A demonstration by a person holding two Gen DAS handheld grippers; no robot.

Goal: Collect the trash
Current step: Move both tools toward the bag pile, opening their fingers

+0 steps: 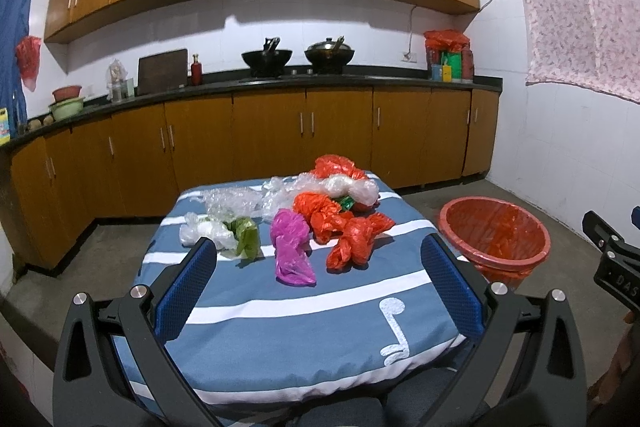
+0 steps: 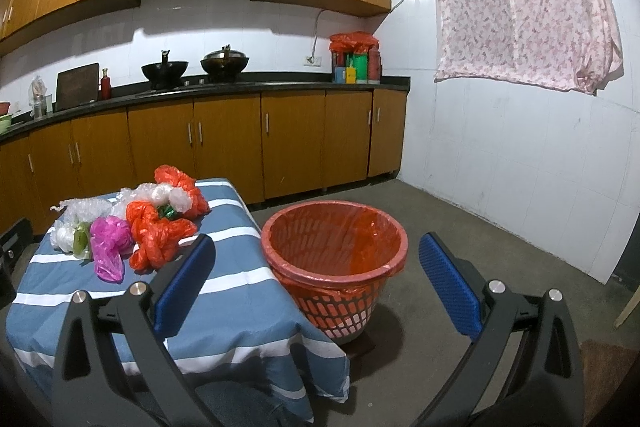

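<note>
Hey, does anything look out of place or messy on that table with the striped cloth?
Yes. Crumpled plastic bags, orange, pink, green and clear, lie scattered on the striped tablecloth, while the lined trash basket beside it on the floor holds no trash. Nothing looks spilled or broken.

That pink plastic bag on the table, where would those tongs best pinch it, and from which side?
Probably at the bunched upper part of the pink bag, coming down from above. It lies limp on the striped cloth, its lower end flat, so the puffed-up folds give the open left tongs the most to close on.
</note>
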